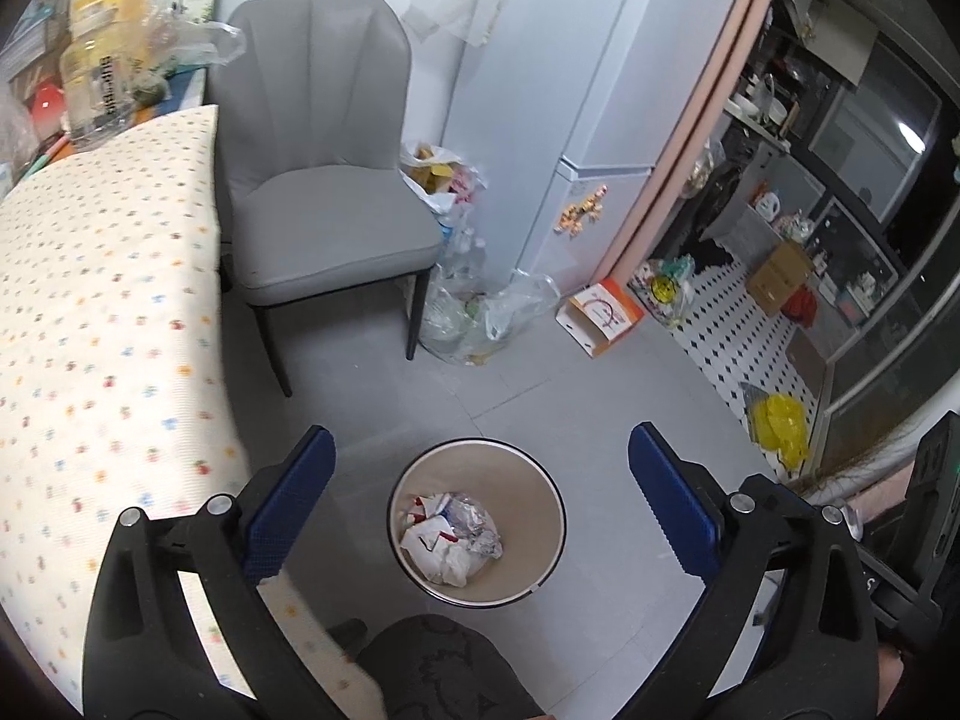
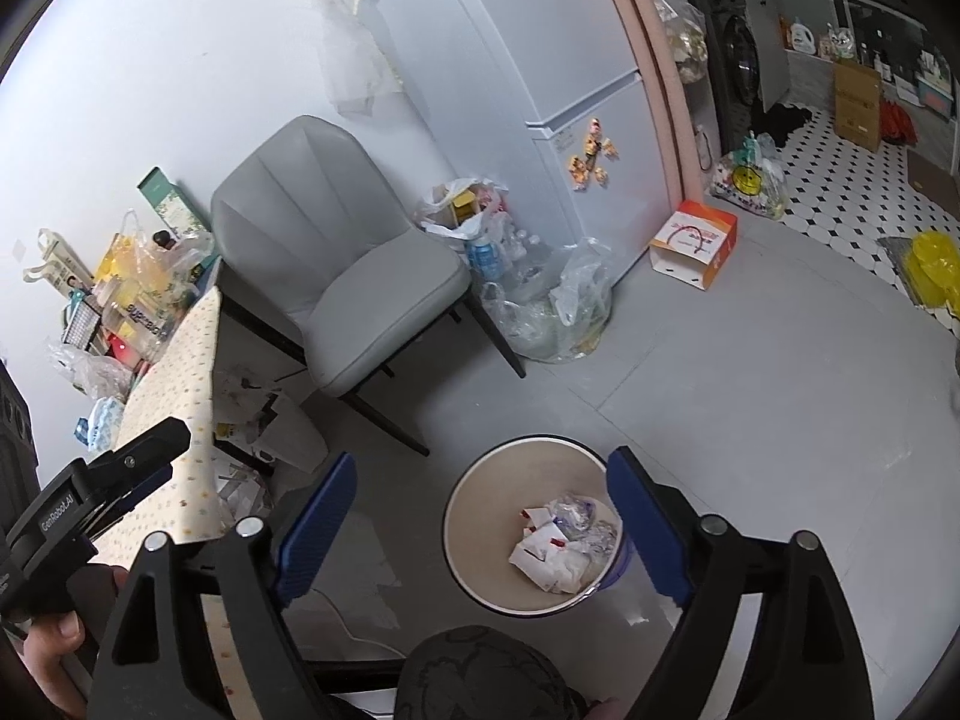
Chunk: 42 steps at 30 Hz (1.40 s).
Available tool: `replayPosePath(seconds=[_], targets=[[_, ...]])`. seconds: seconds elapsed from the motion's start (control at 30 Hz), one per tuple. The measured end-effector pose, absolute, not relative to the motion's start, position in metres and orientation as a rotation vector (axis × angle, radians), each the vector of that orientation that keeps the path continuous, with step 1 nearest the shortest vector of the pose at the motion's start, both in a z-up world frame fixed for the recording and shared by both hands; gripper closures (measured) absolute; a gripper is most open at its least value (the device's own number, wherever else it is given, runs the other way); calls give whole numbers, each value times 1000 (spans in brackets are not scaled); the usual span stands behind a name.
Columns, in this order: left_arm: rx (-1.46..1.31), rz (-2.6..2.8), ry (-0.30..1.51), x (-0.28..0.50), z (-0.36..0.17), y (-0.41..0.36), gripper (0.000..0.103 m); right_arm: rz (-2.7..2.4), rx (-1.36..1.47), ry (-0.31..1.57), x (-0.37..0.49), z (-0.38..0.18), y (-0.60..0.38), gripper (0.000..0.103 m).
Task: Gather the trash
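Note:
A round beige trash bin [image 1: 543, 486] stands on the grey floor below me, with crumpled paper and foil wrappers [image 1: 451, 543] inside. It also shows in the right wrist view [image 2: 480, 498], with the same trash [image 2: 561, 543]. My left gripper [image 1: 480, 450] is open and empty, high above the bin. My right gripper [image 2: 480, 474] is open and empty, also above the bin. The left gripper's body [image 2: 90, 492] shows at the left of the right wrist view.
A table with a dotted cloth [image 1: 102, 312] is at the left. A grey chair [image 1: 324, 180] stands behind the bin. Plastic bags of rubbish [image 1: 480, 306] lie by the white fridge [image 1: 570, 90]. An orange and white box [image 1: 603, 315] and a yellow bag [image 1: 777, 426] lie to the right.

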State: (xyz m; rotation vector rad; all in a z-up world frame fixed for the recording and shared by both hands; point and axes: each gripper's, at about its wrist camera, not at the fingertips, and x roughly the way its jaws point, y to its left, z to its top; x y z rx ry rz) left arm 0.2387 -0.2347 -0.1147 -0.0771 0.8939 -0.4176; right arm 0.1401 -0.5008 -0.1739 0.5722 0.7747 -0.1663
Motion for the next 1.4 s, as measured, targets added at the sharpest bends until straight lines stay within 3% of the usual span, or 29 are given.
replayPosePath(seconds=[0.43, 1.4], targets=[[-151, -326, 773, 205, -70, -154, 6, -72, 449, 725, 132, -117, -440, 8], [-226, -141, 564, 87, 4, -2, 6, 111, 203, 599, 68, -13, -283, 8]])
